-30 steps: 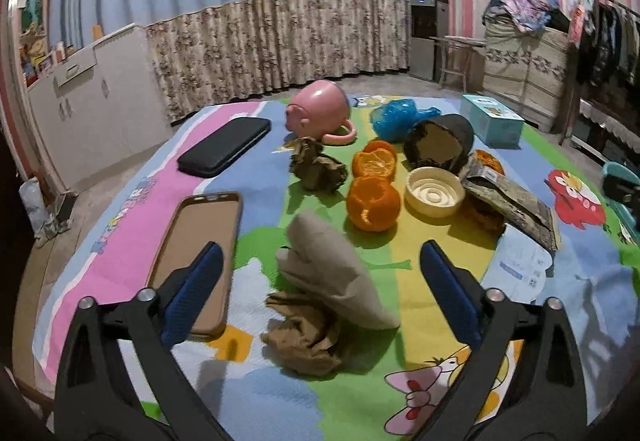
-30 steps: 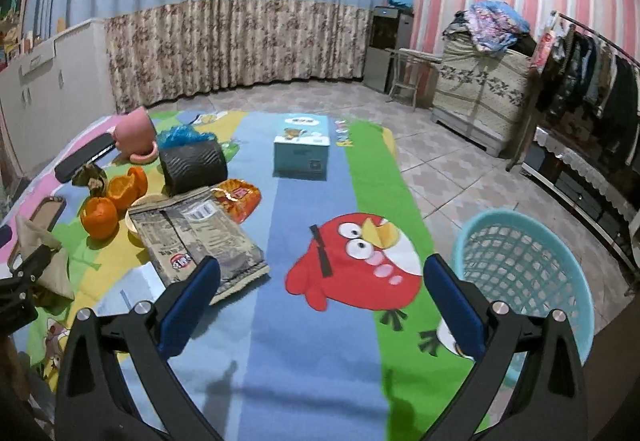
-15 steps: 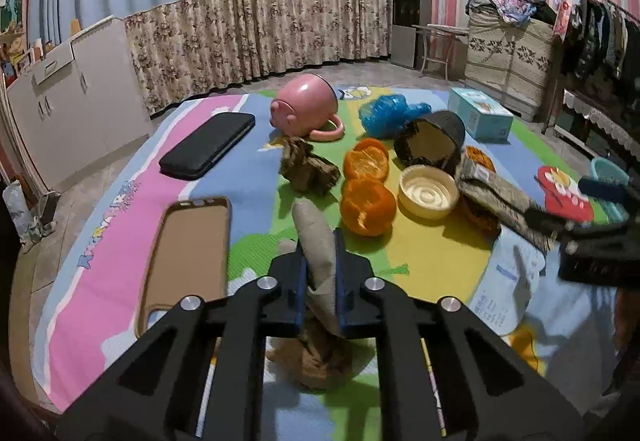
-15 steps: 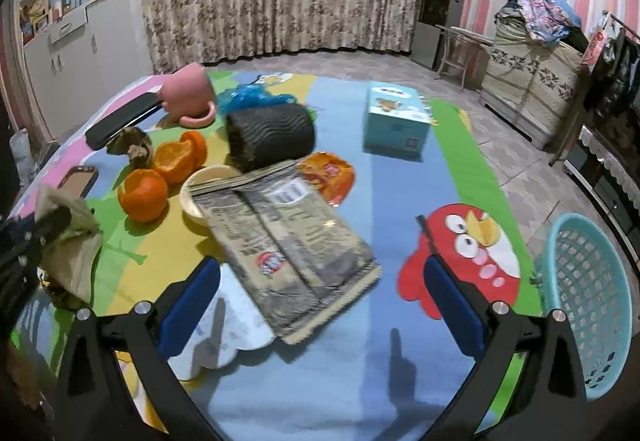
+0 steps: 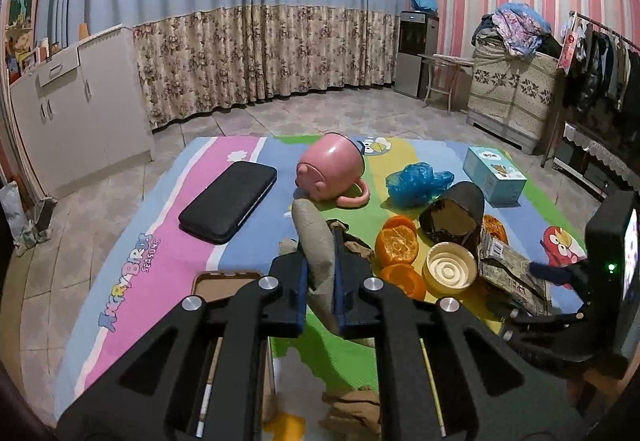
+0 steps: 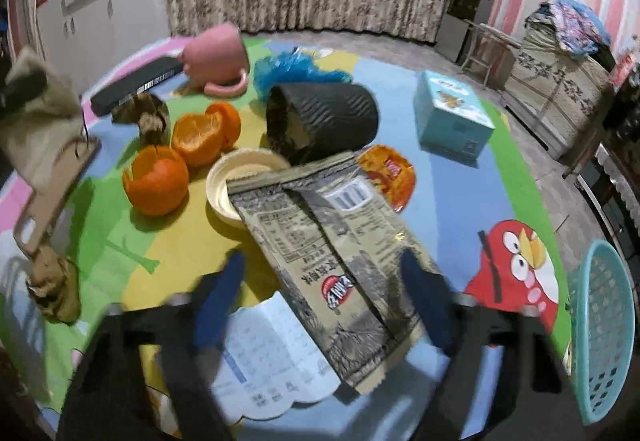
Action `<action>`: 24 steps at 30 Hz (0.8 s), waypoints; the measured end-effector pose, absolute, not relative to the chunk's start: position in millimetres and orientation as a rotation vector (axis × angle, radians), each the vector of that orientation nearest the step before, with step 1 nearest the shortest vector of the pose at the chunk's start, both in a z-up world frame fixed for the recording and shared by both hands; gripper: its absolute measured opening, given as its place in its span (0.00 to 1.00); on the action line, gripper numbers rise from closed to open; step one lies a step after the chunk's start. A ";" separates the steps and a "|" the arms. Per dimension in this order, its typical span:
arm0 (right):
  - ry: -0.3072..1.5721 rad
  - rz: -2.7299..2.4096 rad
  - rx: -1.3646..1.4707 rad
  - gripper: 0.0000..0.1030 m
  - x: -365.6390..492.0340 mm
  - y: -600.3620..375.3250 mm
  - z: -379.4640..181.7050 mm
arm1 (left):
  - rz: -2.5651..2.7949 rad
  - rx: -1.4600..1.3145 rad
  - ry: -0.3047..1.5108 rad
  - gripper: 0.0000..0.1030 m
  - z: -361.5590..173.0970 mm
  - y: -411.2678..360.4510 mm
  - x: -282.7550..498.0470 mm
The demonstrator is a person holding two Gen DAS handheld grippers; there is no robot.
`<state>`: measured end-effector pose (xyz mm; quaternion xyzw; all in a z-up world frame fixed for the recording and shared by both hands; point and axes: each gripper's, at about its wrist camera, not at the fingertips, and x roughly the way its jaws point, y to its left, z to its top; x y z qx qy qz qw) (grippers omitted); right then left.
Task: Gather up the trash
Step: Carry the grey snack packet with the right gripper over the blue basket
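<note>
My left gripper [image 5: 320, 281] is shut on a crumpled beige paper wad [image 5: 316, 241] and holds it above the mat; the wad also shows at the left of the right wrist view [image 6: 36, 125]. My right gripper [image 6: 324, 293] is open, its fingers either side of a flat grey-brown snack bag [image 6: 340, 253] on the mat. Orange peels [image 6: 160, 177], a brown paper scrap [image 6: 56, 289], a black paper cup [image 6: 324, 121] on its side, a blue plastic bag [image 6: 288, 69] and an orange wrapper [image 6: 388, 173] lie around. A teal basket [image 6: 604, 329] stands at the right edge.
A pink mug [image 5: 332, 173], a black case [image 5: 228, 207], a phone case [image 6: 52, 197], a cream lid [image 6: 236, 177], a light-blue box [image 6: 452, 117] and a white sheet [image 6: 272, 361] also lie on the cartoon mat [image 5: 160, 261]. Cabinets [image 5: 80, 113] stand left, a clothes rack right.
My left gripper closed on the beige wad and lifted it off the mat. My right gripper moved left and down over the snack bag, staying open.
</note>
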<state>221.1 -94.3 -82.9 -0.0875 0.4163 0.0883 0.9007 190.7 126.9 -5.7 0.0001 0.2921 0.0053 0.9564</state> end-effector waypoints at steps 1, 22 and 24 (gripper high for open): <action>0.858 0.183 -0.164 0.48 221.3 -97.7 -80.5 | 0.011 -0.001 0.595 0.09 -6.0 127.4 191.7; 0.740 0.163 -0.015 0.04 217.2 -191.6 -35.4 | 0.013 0.003 0.561 0.09 9.6 106.0 193.0; 0.712 0.162 0.020 0.03 210.8 -204.6 -25.8 | 0.006 0.007 0.549 0.09 15.6 100.4 190.4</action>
